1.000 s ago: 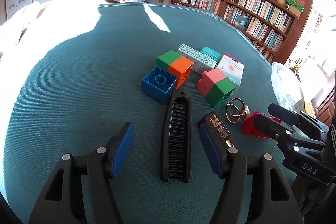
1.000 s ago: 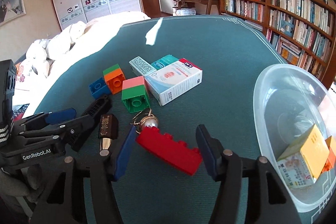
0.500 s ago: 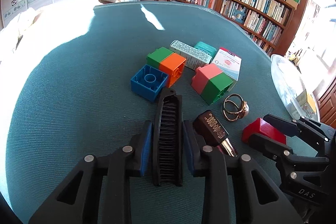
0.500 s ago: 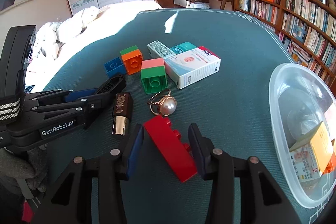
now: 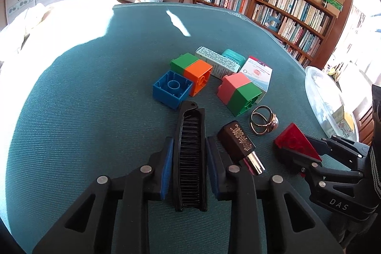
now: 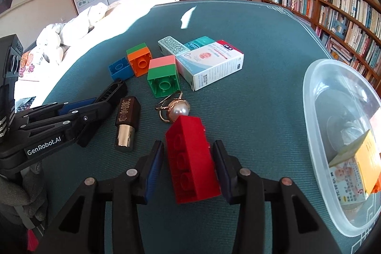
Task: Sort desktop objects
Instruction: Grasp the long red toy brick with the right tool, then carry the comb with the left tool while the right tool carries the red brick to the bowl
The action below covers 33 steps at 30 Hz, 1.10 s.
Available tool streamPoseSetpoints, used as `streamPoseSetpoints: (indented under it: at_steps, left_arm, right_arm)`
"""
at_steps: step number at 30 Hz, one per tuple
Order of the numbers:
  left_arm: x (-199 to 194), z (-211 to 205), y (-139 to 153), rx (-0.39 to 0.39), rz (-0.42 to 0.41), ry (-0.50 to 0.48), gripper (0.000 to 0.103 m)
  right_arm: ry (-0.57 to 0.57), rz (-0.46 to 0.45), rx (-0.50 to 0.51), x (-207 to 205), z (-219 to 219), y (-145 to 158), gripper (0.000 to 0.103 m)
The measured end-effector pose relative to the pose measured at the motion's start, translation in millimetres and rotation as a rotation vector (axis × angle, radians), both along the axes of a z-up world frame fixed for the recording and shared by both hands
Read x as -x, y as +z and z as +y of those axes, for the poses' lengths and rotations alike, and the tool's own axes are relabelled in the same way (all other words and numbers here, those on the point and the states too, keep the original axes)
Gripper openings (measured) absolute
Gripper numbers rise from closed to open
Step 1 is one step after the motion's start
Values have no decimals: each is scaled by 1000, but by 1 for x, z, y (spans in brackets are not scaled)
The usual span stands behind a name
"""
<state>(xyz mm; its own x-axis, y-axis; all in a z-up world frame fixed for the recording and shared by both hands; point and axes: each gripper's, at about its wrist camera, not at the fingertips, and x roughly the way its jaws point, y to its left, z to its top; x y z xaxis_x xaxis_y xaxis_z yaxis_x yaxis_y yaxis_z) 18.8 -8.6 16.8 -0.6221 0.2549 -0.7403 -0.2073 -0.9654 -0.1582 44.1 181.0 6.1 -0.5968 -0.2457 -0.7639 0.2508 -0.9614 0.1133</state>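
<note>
Roughly 4 bricks point(image 6: 191, 158), 3 boxes point(image 6: 212, 66), 1 comb point(image 5: 190, 158)

Each hand-held gripper is a black plastic clamp: two angular arms with triangular cut-outs, round silver pivot screws, and blue pads lining the fingers. The left hand-held gripper point(image 5: 188, 168) carries white "GenRobot.AI" lettering on its side, the right hand-held gripper point(image 6: 189, 168) the letters "DAS". A dark grey glove point(image 6: 16, 196) and a black-and-white striped strap point(image 6: 6, 119) show behind the left one.
</note>
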Motion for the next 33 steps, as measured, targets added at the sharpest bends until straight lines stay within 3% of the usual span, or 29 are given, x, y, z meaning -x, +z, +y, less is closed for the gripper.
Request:
streamPoseSetpoints:
  at_steps: [6,18,33]
  left_arm:
    - [-5,-1,4,-18,9,15,29]
    - [-12,12,24,-24,57,-5,29]
    - [-11,67,42,-9,93,-110,29]
  right_arm:
    - [-37,-5,50,-2,8,0,34]
    - [-114,88,150,-18,26,31,34]
    - [-318,205,193,-31,104,62,34]
